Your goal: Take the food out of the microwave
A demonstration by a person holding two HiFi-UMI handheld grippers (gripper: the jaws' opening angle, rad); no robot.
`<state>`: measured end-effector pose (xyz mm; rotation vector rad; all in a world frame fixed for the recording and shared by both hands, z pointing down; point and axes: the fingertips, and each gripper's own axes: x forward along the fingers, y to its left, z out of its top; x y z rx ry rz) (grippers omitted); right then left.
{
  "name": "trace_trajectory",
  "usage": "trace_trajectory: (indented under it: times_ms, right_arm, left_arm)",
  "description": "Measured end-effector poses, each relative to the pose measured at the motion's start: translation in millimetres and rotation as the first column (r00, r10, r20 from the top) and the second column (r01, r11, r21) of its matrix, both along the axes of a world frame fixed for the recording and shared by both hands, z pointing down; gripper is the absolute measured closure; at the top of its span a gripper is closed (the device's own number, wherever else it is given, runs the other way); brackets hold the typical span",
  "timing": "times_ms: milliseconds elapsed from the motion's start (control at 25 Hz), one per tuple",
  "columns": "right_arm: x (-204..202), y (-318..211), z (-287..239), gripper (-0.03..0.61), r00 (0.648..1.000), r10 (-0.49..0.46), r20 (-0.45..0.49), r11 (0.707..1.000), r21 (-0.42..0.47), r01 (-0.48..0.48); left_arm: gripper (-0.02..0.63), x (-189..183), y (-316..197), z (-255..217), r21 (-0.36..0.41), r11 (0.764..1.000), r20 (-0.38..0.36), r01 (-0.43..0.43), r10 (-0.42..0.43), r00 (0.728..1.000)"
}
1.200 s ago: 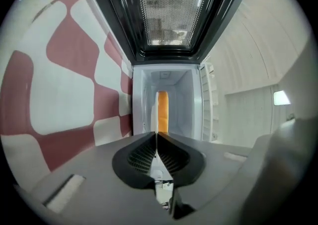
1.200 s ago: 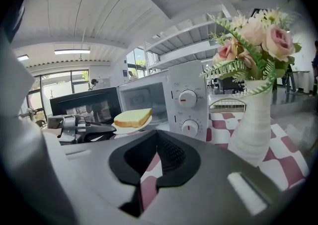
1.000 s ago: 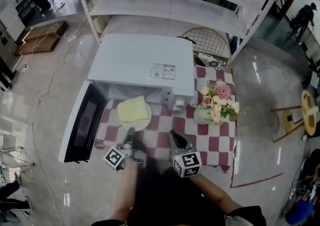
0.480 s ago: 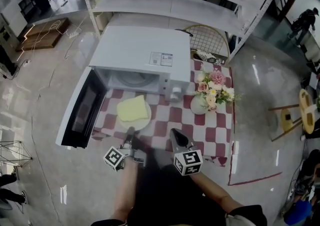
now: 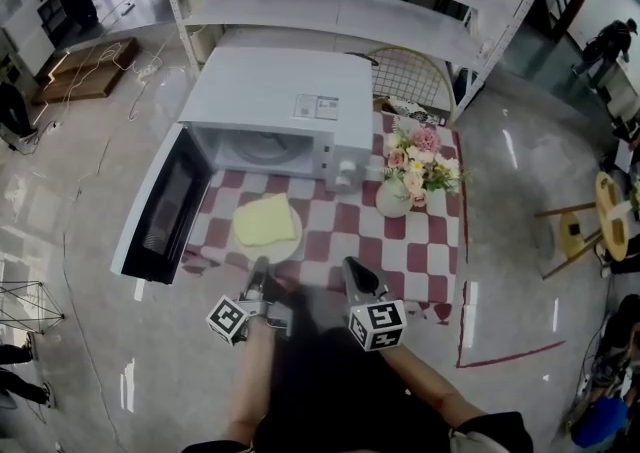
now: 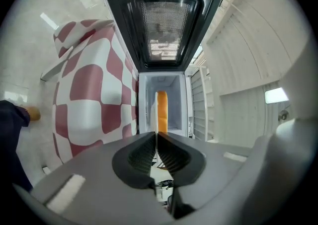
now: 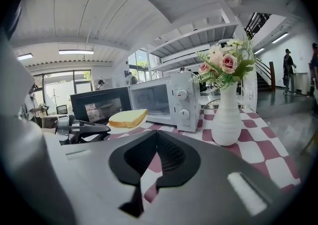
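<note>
The slice of yellow bread [image 5: 264, 220] lies on a white plate [image 5: 284, 246] held out in front of the open white microwave [image 5: 275, 101], over the red and white checked cloth [image 5: 420, 261]. My left gripper [image 5: 260, 267] is shut on the plate's near rim. In the left gripper view the plate [image 6: 155, 110] shows edge-on between the jaws of the left gripper [image 6: 156, 137], with the bread [image 6: 162, 112] beside it. My right gripper [image 5: 350, 267] hangs to the right of the plate, shut on nothing. In the right gripper view the right gripper [image 7: 156, 135] has the bread [image 7: 128, 117] ahead at the left.
The microwave door [image 5: 160, 213] stands swung out past the table's left edge. A white vase of flowers [image 5: 395, 199] stands right of the microwave's dials. A wire chair [image 5: 415, 81] and metal shelves [image 5: 350, 11] are behind the table. Glossy floor lies all round.
Both grippers have drawn back towards me. The plate with the bread has come out of the microwave's mouth and is now farther in front of it.
</note>
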<state>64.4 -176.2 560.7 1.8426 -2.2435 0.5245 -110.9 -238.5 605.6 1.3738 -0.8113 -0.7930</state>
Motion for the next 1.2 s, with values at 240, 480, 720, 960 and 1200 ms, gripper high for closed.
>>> trace_trajectory:
  times_ms: [240, 480, 720, 960, 1200]
  right_arm:
    - [0, 14, -2, 0.577, 1.000, 0.012, 0.007, 1.000, 0.010, -0.012]
    - [8, 30, -3, 0.577, 0.999, 0.047, 0.017, 0.999, 0.018, -0.047]
    - [23, 49, -2, 0.577, 0.994, 0.105, 0.024, 0.994, 0.026, -0.106]
    - [43, 69, 0, 0.577, 0.986, 0.166, 0.028, 0.986, 0.025, -0.167]
    - [63, 88, 4, 0.577, 0.973, 0.229, 0.033, 0.973, 0.026, -0.230]
  left_arm:
    - [0.594, -1, 17, -4, 0.008, 1.000, -0.007, -0.002, 0.002, 1.000]
    - [0.592, 2, 40, -9, 0.020, 0.999, 0.009, -0.031, 0.030, 0.999]
    - [0.592, 13, 58, -7, 0.022, 0.998, 0.017, -0.066, 0.066, 0.998]
    - [0.592, 30, 72, -6, 0.017, 0.994, 0.006, -0.112, 0.112, 0.994]
    - [0.592, 51, 82, -4, 0.025, 0.985, 0.011, -0.172, 0.172, 0.985]
